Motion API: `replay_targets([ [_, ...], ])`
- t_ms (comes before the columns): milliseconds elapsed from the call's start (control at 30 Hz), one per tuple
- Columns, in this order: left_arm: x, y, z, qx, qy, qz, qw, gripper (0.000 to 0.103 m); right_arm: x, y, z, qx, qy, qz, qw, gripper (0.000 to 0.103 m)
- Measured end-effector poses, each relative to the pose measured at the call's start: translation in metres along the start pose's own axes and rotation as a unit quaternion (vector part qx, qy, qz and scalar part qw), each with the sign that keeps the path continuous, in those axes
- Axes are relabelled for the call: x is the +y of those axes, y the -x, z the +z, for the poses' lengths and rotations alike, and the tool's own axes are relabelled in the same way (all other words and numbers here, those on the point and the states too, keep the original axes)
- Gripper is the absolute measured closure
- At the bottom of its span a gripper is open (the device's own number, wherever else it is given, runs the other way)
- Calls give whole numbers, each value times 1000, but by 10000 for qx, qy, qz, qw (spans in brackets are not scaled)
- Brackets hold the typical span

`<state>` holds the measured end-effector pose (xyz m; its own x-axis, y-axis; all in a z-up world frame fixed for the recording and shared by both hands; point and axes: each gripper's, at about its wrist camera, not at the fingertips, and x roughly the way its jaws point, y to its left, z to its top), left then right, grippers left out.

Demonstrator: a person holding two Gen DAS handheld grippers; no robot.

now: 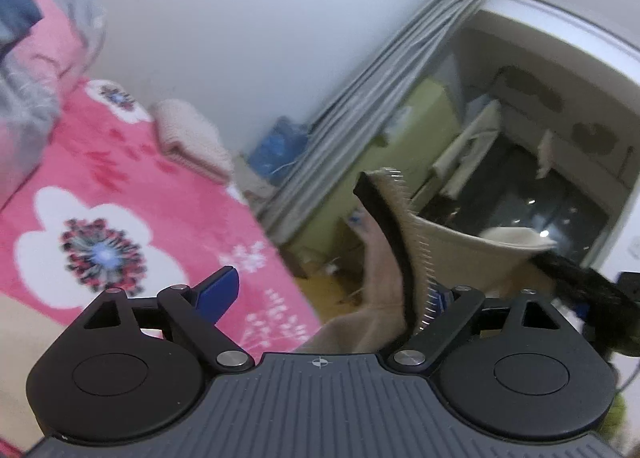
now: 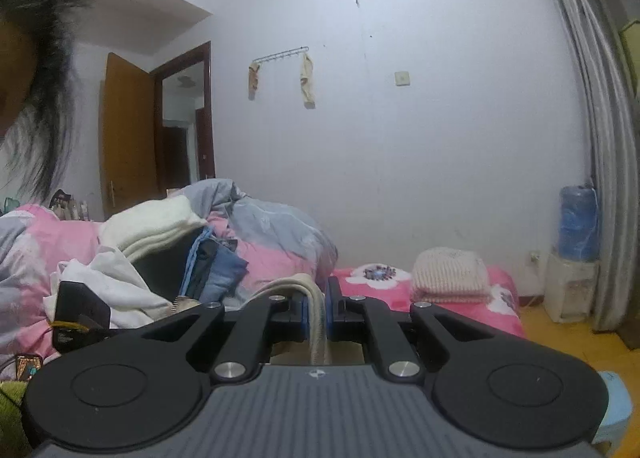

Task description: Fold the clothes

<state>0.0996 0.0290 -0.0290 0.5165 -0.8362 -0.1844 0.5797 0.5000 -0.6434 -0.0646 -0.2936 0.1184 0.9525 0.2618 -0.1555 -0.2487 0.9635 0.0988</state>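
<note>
The left wrist view is blurred, so many details are hard to read. The left tool [image 1: 332, 290] stands wide open; its left blue finger [image 1: 219, 292] is clear, but the right finger is mostly covered by a beige garment [image 1: 380, 278] with a black edge and a zipper. This garment hangs just in front of the right finger, and I cannot tell if it touches the pad. Its lower part is cut off behind the tool body. Behind it, a curtain [image 1: 376, 98] and a dark window are seen, all unsharp.

The right tool [image 2: 317, 306] is almost closed and pinches a fold of cream ribbed cloth [image 2: 316, 310] between its blue pads. The cloth goes down behind the tool body, so its full shape is hidden. If this cloth and the beige garment are one piece, the pictures do not settle.

On the bed with the pink cover [image 2: 500, 290] lies a folded knitted piece [image 2: 448, 274], well apart from a pile of clothes [image 2: 168, 254] on the left. Dark hair of the person [image 2: 44, 58] covers the upper left corner.

No brand, label or writing can be read in either view.
</note>
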Motion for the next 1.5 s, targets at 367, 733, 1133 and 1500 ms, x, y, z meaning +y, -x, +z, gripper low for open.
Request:
replay_targets([
  [367,-30,-51,-14,929,-1478,18,9846,31,25,-5,-2,160,359,491,9980,95],
  [733,-55,-21,-9,-658,-2133,2273,9479,90,16,-27,-29,882,444,-469,9940,63],
  [1133,-53,17,35,-1535,-1821,3147,9188,91,87,-82,-151,2552,2635,-998,9249,9],
  [1500,-56,51,57,-2340,-1960,3342,8917,91,83,-127,-198,2660,3603,-1229,8856,53],
])
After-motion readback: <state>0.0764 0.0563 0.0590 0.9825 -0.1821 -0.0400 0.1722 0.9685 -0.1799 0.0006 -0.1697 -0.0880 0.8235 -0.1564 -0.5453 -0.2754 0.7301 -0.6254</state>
